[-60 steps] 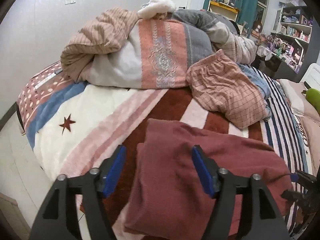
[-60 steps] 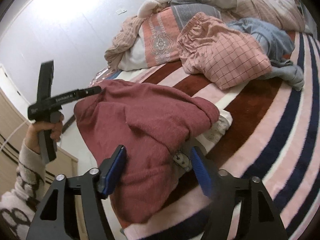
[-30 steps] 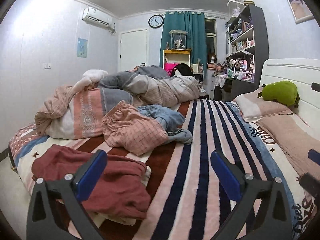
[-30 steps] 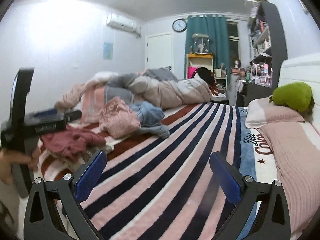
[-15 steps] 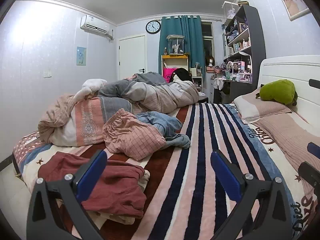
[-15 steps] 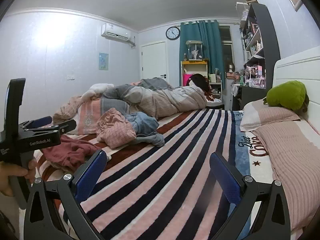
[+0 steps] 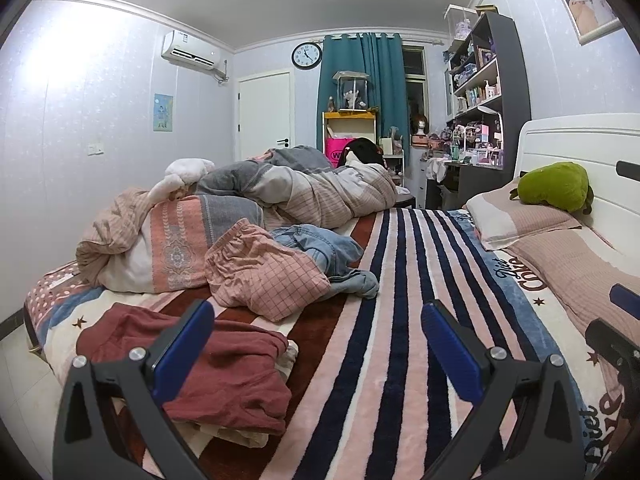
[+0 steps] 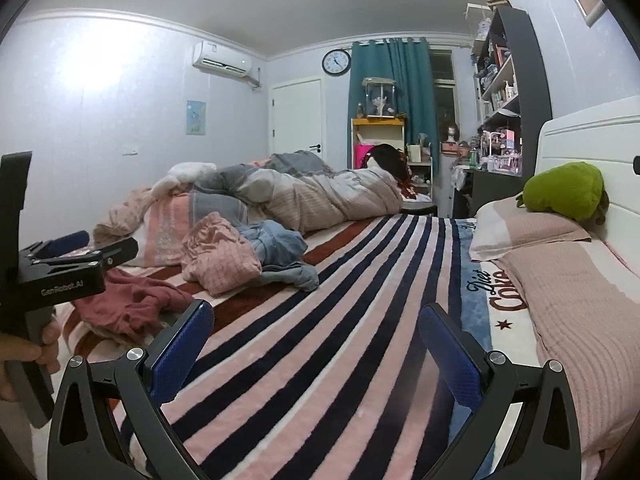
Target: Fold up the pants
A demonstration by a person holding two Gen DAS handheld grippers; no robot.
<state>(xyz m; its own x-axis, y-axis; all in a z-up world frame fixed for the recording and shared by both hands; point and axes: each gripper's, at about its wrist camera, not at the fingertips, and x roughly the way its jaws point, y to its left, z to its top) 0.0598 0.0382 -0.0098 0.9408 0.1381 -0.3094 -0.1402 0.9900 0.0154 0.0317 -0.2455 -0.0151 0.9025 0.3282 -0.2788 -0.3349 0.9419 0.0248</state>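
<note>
Folded dark red pants (image 7: 224, 372) lie on a cream garment at the bed's near left corner; they also show in the right wrist view (image 8: 128, 308). Pink checked pants (image 7: 260, 276) and blue jeans (image 7: 324, 248) lie crumpled behind them, also in the right wrist view as the pink pants (image 8: 218, 258) and the jeans (image 8: 276, 242). My left gripper (image 7: 318, 344) is open and empty, held above the bed, right of the red pants. My right gripper (image 8: 316, 346) is open and empty over the striped blanket (image 8: 340, 340). The left gripper's body shows at the left of the right wrist view (image 8: 60, 276).
A bundled quilt (image 7: 224, 208) fills the far left of the bed. A pillow (image 7: 520, 220) with a green plush toy (image 7: 554, 188) and a pink cover (image 7: 580, 268) lie by the white headboard at right. Shelves and a desk stand beyond the bed.
Both grippers have let go of the red pants, opened wide and drawn back and up, and now look level across the bed. Since half a second ago they have barely moved.
</note>
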